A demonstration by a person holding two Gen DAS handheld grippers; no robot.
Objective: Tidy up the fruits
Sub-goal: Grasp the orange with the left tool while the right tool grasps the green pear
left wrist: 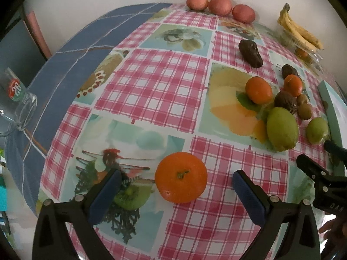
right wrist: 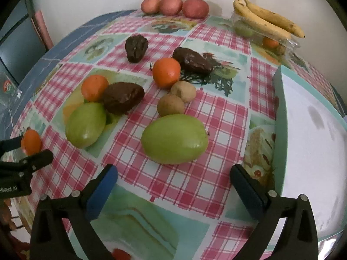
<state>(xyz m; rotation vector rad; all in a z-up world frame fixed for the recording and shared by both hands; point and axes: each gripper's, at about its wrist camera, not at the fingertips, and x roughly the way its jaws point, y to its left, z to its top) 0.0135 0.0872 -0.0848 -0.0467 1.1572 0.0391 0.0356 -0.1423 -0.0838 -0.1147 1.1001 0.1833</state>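
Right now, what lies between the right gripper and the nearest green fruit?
Only bare checked tablecloth lies between the right gripper and the green fruit, in the right wrist view.

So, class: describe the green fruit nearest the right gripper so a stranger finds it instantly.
Start at the white tray on the checked tablecloth. Left of it lies the larger green fruit, directly ahead of the open right gripper. Unlike the other green fruit, it touches no dark fruit.

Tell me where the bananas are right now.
In both views the bananas lie at the table's far right edge by the wall, atop a clear plastic box.
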